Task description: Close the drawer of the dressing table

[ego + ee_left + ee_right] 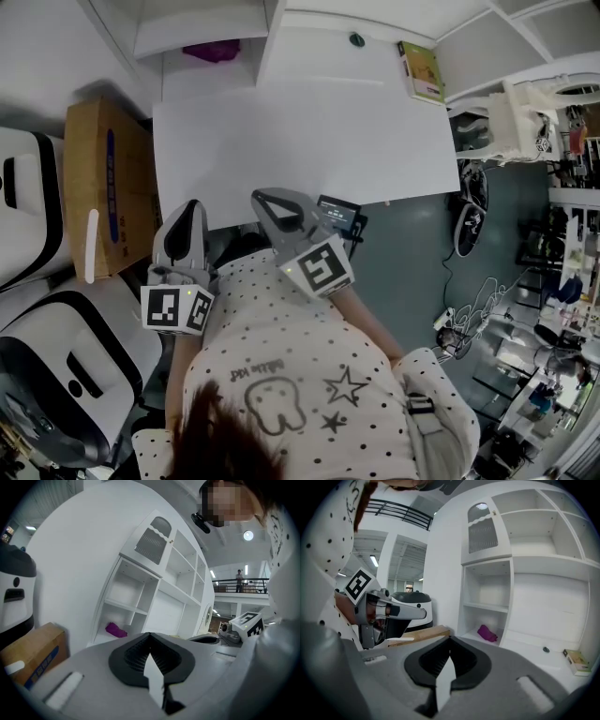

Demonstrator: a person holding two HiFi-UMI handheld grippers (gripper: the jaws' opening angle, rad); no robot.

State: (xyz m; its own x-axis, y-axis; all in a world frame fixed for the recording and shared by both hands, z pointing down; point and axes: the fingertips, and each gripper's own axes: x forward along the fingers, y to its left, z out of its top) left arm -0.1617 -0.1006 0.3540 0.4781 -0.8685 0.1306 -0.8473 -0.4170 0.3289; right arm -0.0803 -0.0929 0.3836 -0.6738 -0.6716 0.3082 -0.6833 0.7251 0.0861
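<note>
The white dressing table (300, 141) fills the middle of the head view, with its shelf unit (487, 588) behind it. No drawer front shows in any view; the space under the table's front edge is dark and hidden. My left gripper (195, 208) is shut and empty, its tips at the front edge near the table's left corner. My right gripper (264, 197) is shut with nothing in it, tips over the front edge just right of the left one. In the gripper views both pairs of jaws (150, 634) (450, 638) meet at a point and aim at the shelves.
A purple cloth (212, 50) lies in the low left shelf bay. A small dark knob (356, 39) and a green book (421, 70) sit at the table's back. A cardboard box (103, 183) and white machines (37, 244) stand left; shoes (469, 225) lie right.
</note>
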